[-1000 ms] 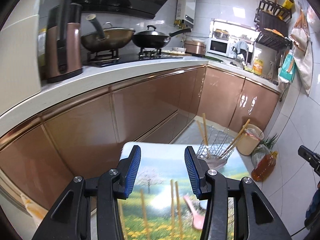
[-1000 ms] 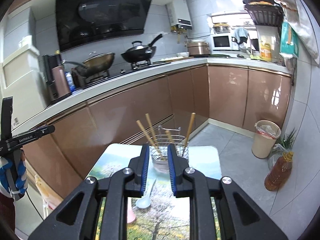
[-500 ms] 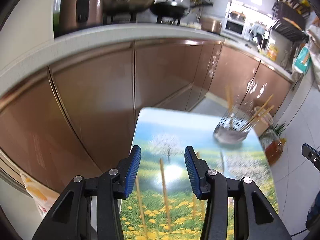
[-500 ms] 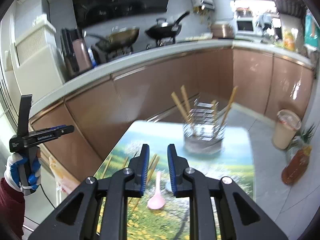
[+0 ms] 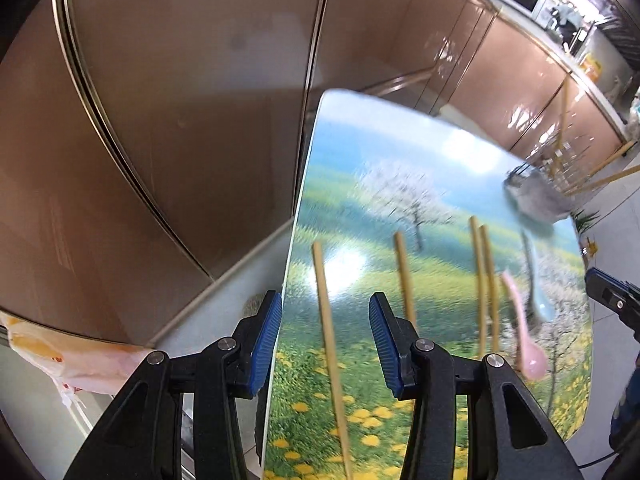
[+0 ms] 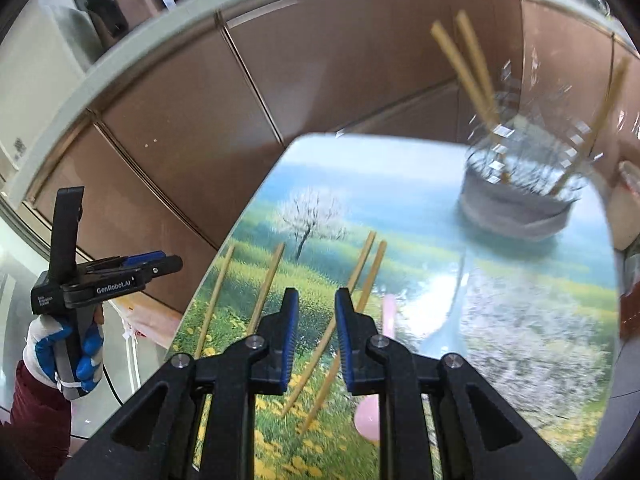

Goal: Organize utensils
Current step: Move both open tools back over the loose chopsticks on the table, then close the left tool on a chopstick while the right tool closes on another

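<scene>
From the left wrist, the left claw [image 5: 324, 332] hangs spread and empty over the table's [image 5: 400, 184] left edge, a lone chopstick [image 5: 330, 344] between its jaws. Best to centre on it, clear of that edge.

From the right wrist, the right claw [image 6: 316, 332] is narrowly parted, empty, above a chopstick pair [image 6: 352, 292]. The wire holder [image 6: 516, 200] stands at the far right corner, open table between; the pink spoon [image 6: 380, 360] lies just beside.

Four loose chopsticks [image 6: 216, 288], two spoons [image 5: 524, 336]
</scene>
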Available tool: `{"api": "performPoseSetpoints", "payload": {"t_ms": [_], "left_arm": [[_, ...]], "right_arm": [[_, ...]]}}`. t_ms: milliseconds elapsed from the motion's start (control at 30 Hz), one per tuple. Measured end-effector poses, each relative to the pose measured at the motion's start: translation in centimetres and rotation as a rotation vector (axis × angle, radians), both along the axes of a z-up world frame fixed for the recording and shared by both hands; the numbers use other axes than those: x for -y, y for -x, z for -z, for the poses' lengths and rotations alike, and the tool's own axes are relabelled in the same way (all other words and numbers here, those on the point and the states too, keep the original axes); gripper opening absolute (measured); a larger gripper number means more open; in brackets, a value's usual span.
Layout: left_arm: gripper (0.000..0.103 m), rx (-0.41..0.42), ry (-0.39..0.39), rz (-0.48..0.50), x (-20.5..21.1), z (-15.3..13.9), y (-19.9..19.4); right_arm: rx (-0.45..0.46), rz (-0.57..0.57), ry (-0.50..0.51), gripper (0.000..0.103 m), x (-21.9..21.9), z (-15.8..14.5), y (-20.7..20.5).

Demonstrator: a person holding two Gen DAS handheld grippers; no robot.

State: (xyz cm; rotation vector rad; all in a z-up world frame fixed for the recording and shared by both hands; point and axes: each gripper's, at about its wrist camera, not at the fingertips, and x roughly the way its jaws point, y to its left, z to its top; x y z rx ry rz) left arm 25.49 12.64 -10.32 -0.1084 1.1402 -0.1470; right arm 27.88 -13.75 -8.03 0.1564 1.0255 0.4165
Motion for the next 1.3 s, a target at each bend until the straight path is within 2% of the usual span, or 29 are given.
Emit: {"api": "performPoseSetpoints", "payload": {"t_ms": [233, 467, 967, 1300], "left_arm": [[0.045, -0.073, 0.001, 0.011, -0.2, 3.7, -2.1], [0.045, -0.111, -0.001, 0.015, 0.0, 5.4, -3.0], [0.042, -0.139, -0.013, 0.005, -0.3, 6.4, -4.0], [0.04, -0.152, -0.017, 0.007, -0.5, 7.0, -4.8]], "right_arm": [[-0.112, 0.016, 0.086, 0.018, -0.7, 4.9, -4.4], [-0.195, 0.026, 0.133, 0.018, -0.9, 7.6, -7.9], [-0.25, 0.008, 0.204, 0.018, -2.1, 9.5, -10.1], [-0.255, 0.001, 0.226, 0.018, -3.3, 10.4, -11.2]]}}
